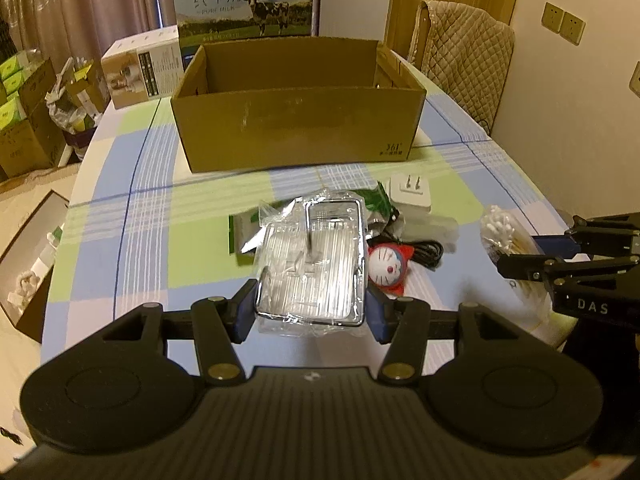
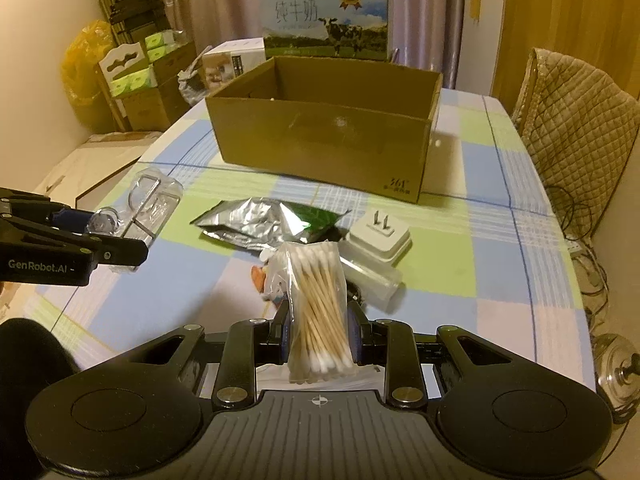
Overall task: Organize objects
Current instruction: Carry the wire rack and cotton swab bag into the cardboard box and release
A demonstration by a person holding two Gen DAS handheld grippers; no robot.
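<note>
Cotton swabs in a clear bag (image 2: 318, 312) stand upright between the pads of the right hand-held gripper (image 2: 319, 334), which is clamped on the bag's lower half, lifted above the checked desk (image 2: 500, 208). From the left wrist view the same bag (image 1: 510, 240) shows at the right edge, with that gripper's black fingers across it.

The left hand-held gripper (image 1: 310, 312) is clamped on a wire rack wrapped in clear plastic (image 1: 314, 264); its blue pads press the rack's two long sides, and the rack is held clear of the desk. From the right wrist view the wrapped rack (image 2: 150, 204) appears at the left, beyond the left gripper's fingers.

An open cardboard box (image 1: 296, 128) sits further back on the desk, its inside showing nothing from these angles. Between the box and the grippers lies a loose cluster: a crumpled foil pouch with green print (image 2: 260, 224), a white plug adapter (image 2: 380, 236) lying prongs up on a clear plastic case, a black cable (image 1: 424, 250), and a small round cartoon-cat toy (image 1: 388, 268) on something red. Behind the box stand a milk carton case with a cow picture (image 1: 246, 0) and a smaller white box (image 1: 138, 70). A quilted chair cover (image 1: 466, 60) is at the far right of the desk.
</note>
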